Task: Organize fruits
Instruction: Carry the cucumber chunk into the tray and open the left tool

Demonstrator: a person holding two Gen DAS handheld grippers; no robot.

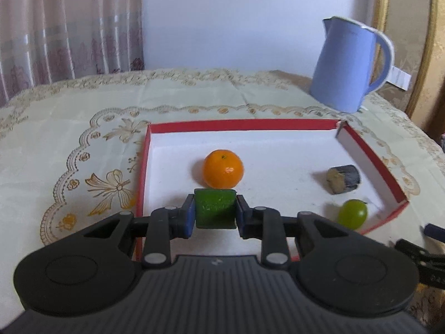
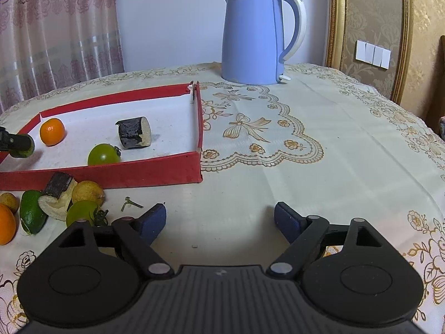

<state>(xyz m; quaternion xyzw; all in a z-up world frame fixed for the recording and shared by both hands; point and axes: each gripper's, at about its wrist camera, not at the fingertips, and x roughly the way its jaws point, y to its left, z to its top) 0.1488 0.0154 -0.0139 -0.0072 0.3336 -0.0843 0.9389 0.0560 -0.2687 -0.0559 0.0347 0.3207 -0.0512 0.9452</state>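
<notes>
The left gripper (image 1: pixel 214 213) had its fingers (image 1: pixel 188 217) clenched on a dark green chunk of fruit (image 1: pixel 214 208), a short cut piece whose flat cut end faced the camera, so its long axis lay along the fingers, pointing into the red box (image 1: pixel 370 150). The chunk hung over the near part of the white box floor, just in front of a mandarin (image 1: pixel 223 169) that sat in the left half of the box with its stem spot up. To the right in the box lay a dark-skinned cut piece (image 1: pixel 343 178), its long axis across the box and its pale cut end toward the left, and nearer the front wall a green tomato (image 1: pixel 352 213). A blue kettle (image 1: pixel 351 64) stood on the bench behind the box.

Outside the front wall of the box, on the tablecloth (image 2: pixel 306 167), a small heap of fruits waited: an orange (image 2: pixel 6 224), a green avocado-like fruit (image 2: pixel 32 211), another dark-skinned cut piece (image 2: pixel 57 194) tilted with its pale end downward, and a yellowish round fruit (image 2: pixel 87 193). The right gripper (image 2: pixel 219 220) hovered over bare cloth, its fingers (image 2: pixel 151 220) released and wide apart, with nothing between them.
</notes>
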